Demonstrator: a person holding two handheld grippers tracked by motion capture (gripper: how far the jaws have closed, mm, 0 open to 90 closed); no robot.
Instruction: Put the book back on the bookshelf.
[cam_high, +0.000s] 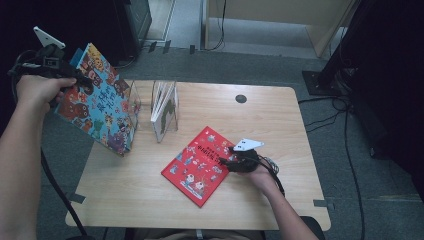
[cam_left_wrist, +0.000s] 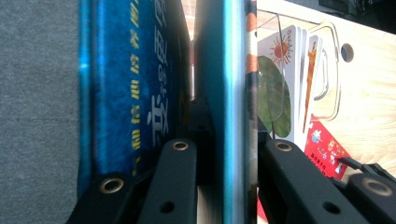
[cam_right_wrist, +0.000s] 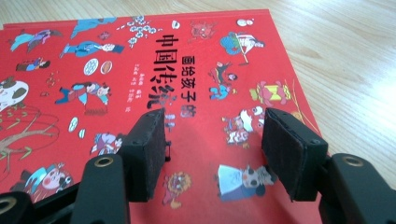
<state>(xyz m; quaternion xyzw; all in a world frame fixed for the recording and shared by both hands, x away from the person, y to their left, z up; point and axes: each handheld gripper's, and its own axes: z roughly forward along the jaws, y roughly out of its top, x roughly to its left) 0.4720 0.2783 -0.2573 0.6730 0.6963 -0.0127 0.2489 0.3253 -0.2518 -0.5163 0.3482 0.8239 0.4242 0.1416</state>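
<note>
My left gripper (cam_high: 75, 82) is held high off the table's left edge, shut on a blue picture book (cam_high: 100, 110) that hangs tilted, its lower corner near the table's left side. In the left gripper view the blue book (cam_left_wrist: 126, 84) stands edge on between the jaws of the left gripper (cam_left_wrist: 229, 144). A red picture book (cam_high: 197, 165) lies flat near the table's middle. My right gripper (cam_high: 226, 159) rests at its right edge. In the right gripper view the right gripper (cam_right_wrist: 215, 135) is open just over the red book's cover (cam_right_wrist: 140, 60), its pads apart.
A clear book stand (cam_high: 134, 102) at the table's back left holds an upright white book (cam_high: 164, 112), close beside the blue book. The wooden table (cam_high: 270, 130) has a round cable hole (cam_high: 241, 98). Cables (cam_high: 345, 130) lie on the floor to the right.
</note>
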